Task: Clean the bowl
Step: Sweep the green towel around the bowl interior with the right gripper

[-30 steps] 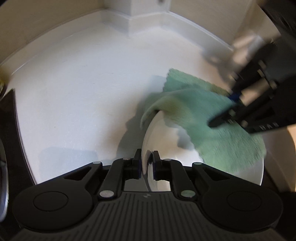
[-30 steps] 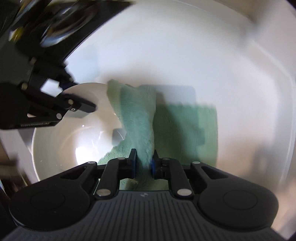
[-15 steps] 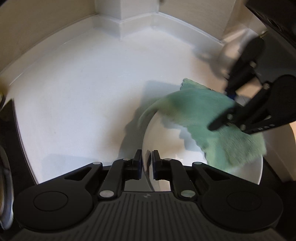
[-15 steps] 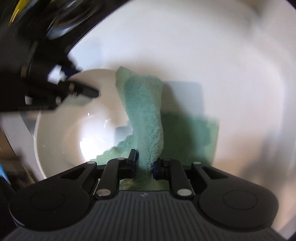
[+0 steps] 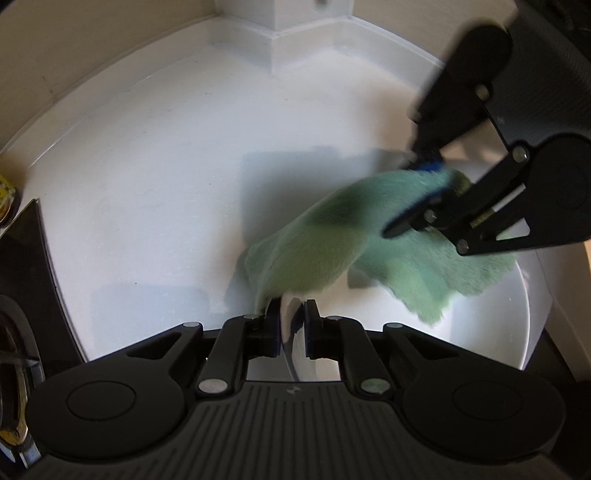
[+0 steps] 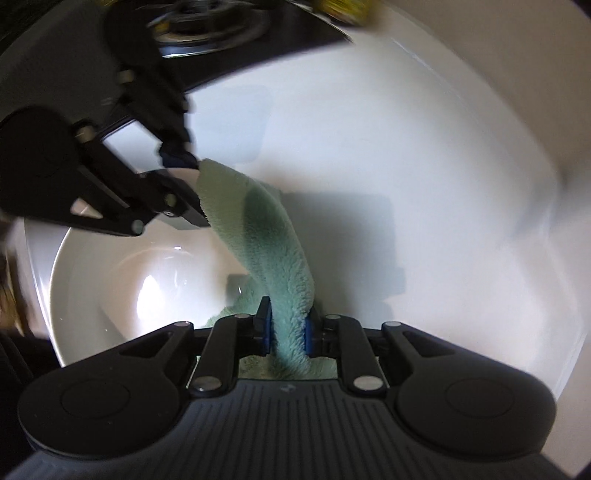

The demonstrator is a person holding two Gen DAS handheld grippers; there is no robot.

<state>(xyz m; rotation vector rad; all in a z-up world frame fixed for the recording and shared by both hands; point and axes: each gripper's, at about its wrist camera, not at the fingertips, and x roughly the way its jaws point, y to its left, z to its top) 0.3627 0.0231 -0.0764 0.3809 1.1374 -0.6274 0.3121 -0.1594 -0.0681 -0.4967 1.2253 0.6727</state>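
A: What changed against the bowl (image 5: 491,332)?
B: Green microfibre cloth (image 5: 332,254) has swept across. It now drapes over the bowl's rim right at the left hand-held gripper (image 5: 291,325); a second ago it sat farther along the rim from that grip. So wiping is underway, not finished, I'd judge.
A: Grippers?
B: Left one clamped narrow on the bowl rim, holding it tilted on the white worktop (image 5: 147,166). Right hand-held gripper (image 6: 287,332) pinches a bunched fold of cloth, rest trailing into the bowl.
A: Bowl position?
B: On the worktop, near its corner upstand.
A: Obstructions?
B: Cloth edge crowds the left fingertips (image 5: 273,314), could snag. Hob burner (image 6: 207,22) beyond the bowl, yellow thing (image 5: 5,195) blurred, can't identify.
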